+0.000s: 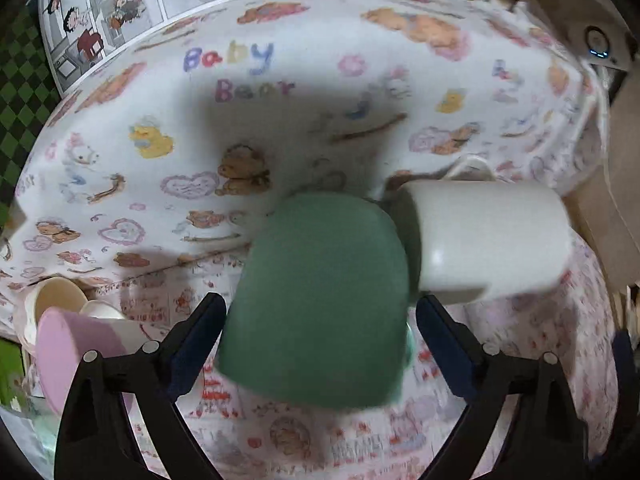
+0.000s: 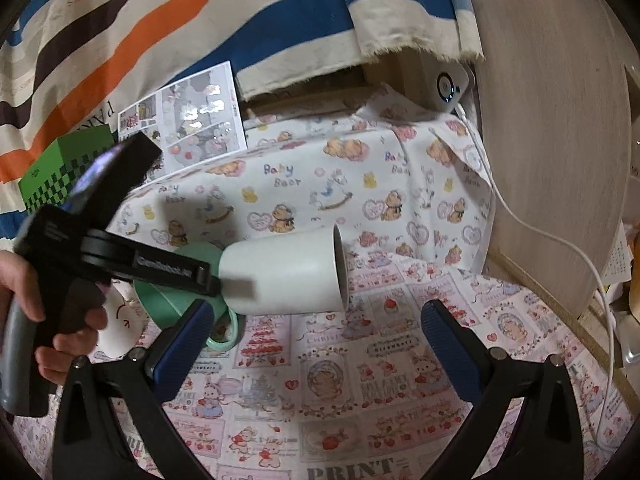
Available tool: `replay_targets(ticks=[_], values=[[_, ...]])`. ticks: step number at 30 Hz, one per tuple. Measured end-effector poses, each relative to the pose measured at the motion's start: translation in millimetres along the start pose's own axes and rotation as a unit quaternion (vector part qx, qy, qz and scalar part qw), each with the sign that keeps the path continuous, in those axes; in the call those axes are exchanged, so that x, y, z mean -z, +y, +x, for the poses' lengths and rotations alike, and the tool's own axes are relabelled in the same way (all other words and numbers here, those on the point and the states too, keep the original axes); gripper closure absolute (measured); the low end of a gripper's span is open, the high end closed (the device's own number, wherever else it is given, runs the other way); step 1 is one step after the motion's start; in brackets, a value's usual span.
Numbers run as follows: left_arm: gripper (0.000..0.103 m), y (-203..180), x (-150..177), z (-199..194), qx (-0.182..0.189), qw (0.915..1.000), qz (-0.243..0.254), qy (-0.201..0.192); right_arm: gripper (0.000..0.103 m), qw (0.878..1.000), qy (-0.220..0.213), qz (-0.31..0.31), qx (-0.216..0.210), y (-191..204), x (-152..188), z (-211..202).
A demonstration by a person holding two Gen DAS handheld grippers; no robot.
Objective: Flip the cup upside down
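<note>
A green cup (image 1: 320,300) sits upside down between the fingers of my left gripper (image 1: 320,320); the fingers stand apart from its sides, open. A white cup (image 1: 484,236) lies on its side just right of the green one, mouth to the right. In the right wrist view the white cup (image 2: 284,272) lies on its side beside the green cup (image 2: 176,280), and the left gripper's black body (image 2: 120,256) reaches in over the green cup. My right gripper (image 2: 316,320) is open and empty, just in front of the white cup.
A pink cup (image 1: 68,352) and cream cups (image 1: 52,300) lie at the left. A green checkered box (image 2: 60,172) and a comic sheet (image 2: 188,116) sit at the back. A white cable (image 2: 540,236) and a wooden panel (image 2: 552,120) are at the right.
</note>
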State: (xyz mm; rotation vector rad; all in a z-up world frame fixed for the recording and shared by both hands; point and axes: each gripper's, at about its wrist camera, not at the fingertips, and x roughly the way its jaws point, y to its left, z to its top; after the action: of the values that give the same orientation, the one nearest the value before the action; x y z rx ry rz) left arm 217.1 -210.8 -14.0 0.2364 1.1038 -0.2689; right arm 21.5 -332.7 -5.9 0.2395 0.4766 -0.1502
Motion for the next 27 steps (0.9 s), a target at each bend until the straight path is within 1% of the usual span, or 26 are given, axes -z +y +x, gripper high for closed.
replay_targets(ticks=[2, 5, 7, 10, 14, 18, 21, 23, 24, 25, 27], values=[[0.012, 0.7, -0.5, 5.3, -0.001, 0.9999, -0.007, 0.008, 0.0, 1.0, 0.002, 0.001, -0.002, -0.6, 0.0, 0.9], [0.013, 5.5, 5.8, 0.4, 0.012, 0.9998, -0.019, 0.001, 0.0, 1.0, 0.002, -0.003, -0.005, 1.1, 0.6, 0.4], [0.013, 7.6, 14.8, -7.7, 0.012, 0.9999, -0.012, -0.005, 0.0, 1.0, -0.001, -0.008, -0.007, 2.5, 1.0, -0.9], [0.013, 8.3, 36.7, -28.4, 0.006, 0.9996, 0.001, -0.026, 0.0, 1.0, -0.002, -0.015, -0.009, 4.8, 1.2, -1.0], [0.013, 18.7, 69.1, -55.5, 0.026, 0.9986, -0.009, -0.045, 0.0, 1.0, -0.004, -0.015, -0.008, 4.9, 1.2, -1.7], [0.013, 23.5, 110.4, -78.2, 0.023, 0.9959, -0.016, -0.085, 0.0, 1.0, -0.003, -0.008, -0.007, 2.4, 0.9, -1.2], [0.014, 31.4, 124.9, -86.7, 0.033, 0.9923, -0.034, -0.114, 0.0, 1.0, -0.001, -0.005, -0.008, 1.3, 0.7, -0.7], [0.014, 36.8, 136.9, -86.6, 0.025, 0.9902, -0.047, -0.129, 0.0, 1.0, 0.0, -0.006, -0.009, 1.8, 0.8, -0.5], [0.015, 35.5, 134.6, -80.5, 0.018, 0.9893, -0.052, -0.135, 0.0, 1.0, 0.001, -0.007, -0.01, 2.1, 1.0, -0.3], [0.015, 36.6, 142.0, -80.8, 0.008, 0.9876, -0.06, -0.145, 0.0, 1.0, 0.001, -0.008, -0.011, 2.5, 1.3, -0.4], [0.016, 30.6, 148.6, -84.2, -0.016, 0.9808, -0.079, -0.177, 0.0, 1.0, 0.001, -0.011, -0.012, 3.8, 1.5, -0.5]])
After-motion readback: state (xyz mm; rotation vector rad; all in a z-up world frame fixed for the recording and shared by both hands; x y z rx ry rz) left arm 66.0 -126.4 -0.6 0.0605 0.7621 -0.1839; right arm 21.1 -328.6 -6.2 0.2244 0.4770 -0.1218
